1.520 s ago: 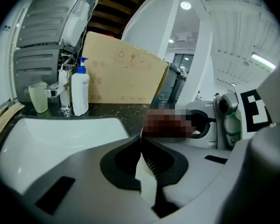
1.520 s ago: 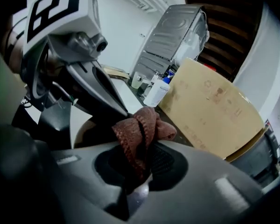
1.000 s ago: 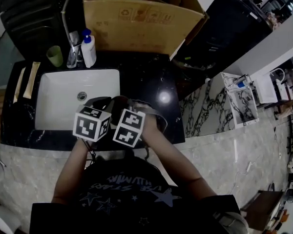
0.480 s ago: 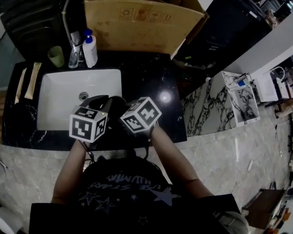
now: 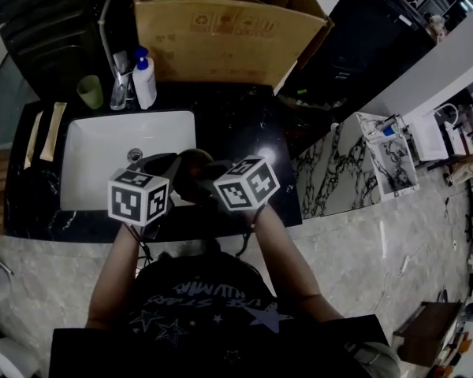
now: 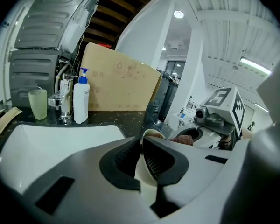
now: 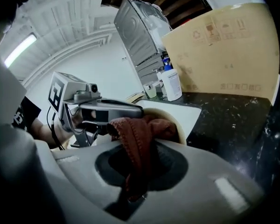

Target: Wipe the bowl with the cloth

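In the head view, a black speckled stone counter (image 5: 244, 132) carries a white rectangular sink (image 5: 94, 164). A large brown cardboard box (image 5: 221, 30) stands behind the sink. At its back corner are a white pump bottle with a blue top (image 5: 144, 81), a chrome tap (image 5: 120, 85) and a pale green plastic cup (image 5: 88, 91). The left gripper (image 5: 170, 166) and right gripper (image 5: 211, 173) meet over the counter's front edge, at the sink's right end. Their marker cubes cover the person's hands and most of the round cream bowl (image 5: 191, 162) held between them. That bowl shows here only as a dim brownish patch.

The left gripper view shows its two black ribbed pads clenched on the bowl's rim, with the wall pinched between them. The jaws block the bowl's lower part. Beyond them the right gripper reaches into the bowl's mouth. The sink, bottle, tap, cup and box stand well behind to the left.

In the right gripper view, the jaws are clamped on a rust-red fringed cloth (image 7: 135, 139). It is bunched up and pressed inside the bowl, hiding the interior. Only an arc of the rim shows. The left gripper sits just behind, and its grip point is cut off by the cloth.
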The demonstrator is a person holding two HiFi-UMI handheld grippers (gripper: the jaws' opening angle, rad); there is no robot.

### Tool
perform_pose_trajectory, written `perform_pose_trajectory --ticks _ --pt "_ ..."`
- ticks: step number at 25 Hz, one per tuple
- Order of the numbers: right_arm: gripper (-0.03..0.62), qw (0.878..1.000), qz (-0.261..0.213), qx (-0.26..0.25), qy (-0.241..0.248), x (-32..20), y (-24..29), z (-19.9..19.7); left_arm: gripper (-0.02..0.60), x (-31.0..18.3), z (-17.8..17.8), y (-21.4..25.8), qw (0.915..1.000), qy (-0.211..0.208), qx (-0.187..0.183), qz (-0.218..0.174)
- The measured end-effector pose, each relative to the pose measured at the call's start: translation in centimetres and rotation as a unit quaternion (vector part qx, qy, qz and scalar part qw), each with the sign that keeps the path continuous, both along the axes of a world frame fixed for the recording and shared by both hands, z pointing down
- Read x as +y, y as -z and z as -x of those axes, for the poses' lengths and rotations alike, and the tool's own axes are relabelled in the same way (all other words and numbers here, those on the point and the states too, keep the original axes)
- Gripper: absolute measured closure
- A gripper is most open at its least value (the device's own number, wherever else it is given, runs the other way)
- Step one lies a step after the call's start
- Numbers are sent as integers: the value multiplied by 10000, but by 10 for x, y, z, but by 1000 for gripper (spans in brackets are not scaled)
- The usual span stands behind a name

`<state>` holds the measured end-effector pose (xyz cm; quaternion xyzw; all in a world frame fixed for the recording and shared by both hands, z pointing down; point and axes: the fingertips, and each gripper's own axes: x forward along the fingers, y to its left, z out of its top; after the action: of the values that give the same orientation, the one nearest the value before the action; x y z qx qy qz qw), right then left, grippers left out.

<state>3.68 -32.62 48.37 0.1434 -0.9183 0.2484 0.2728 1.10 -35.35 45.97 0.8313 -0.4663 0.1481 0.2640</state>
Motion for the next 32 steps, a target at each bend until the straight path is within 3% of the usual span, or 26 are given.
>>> perform_pose_trajectory --ticks 5,9,14,16,18,20,23,26,29,32 --pt "545 9981 67 -533 -303 -3 14 -13 555 0 9 -11 9998 153 -20 154" --pt "545 9941 -141 -822 -700 -16 38 -47 555 -5 28 -11 9978 523 349 222" --pt "545 9845 248 -800 -1544 -31 25 -90 564 -15 52 22 9900 1013 950 -231" --pt "545 9820 476 -807 -1643 -26 9 -85 565 -15 53 44 9855 1033 1265 -469" --pt "545 9783 750 -1182 -1525 -16 5 -62 565 -16 48 62 9823 959 1471 -655" --pt "545 9669 1179 -1840 -1315 -5 10 -29 565 -18 42 74 9789 895 1672 -763" --pt "545 9399 1863 -2672 -1020 10 23 14 565 -21 34 85 9701 909 2071 -883" --pt "545 9178 2027 -3276 -962 8 39 32 565 -20 29 84 9640 960 2331 -842" --pt "545 8931 2219 -3797 -941 2 50 34 565 -18 32 78 9658 1026 2252 -776" --pt "545 8825 2539 -3826 -1017 4 44 31 565 -19 36 70 9690 1078 2080 -779"
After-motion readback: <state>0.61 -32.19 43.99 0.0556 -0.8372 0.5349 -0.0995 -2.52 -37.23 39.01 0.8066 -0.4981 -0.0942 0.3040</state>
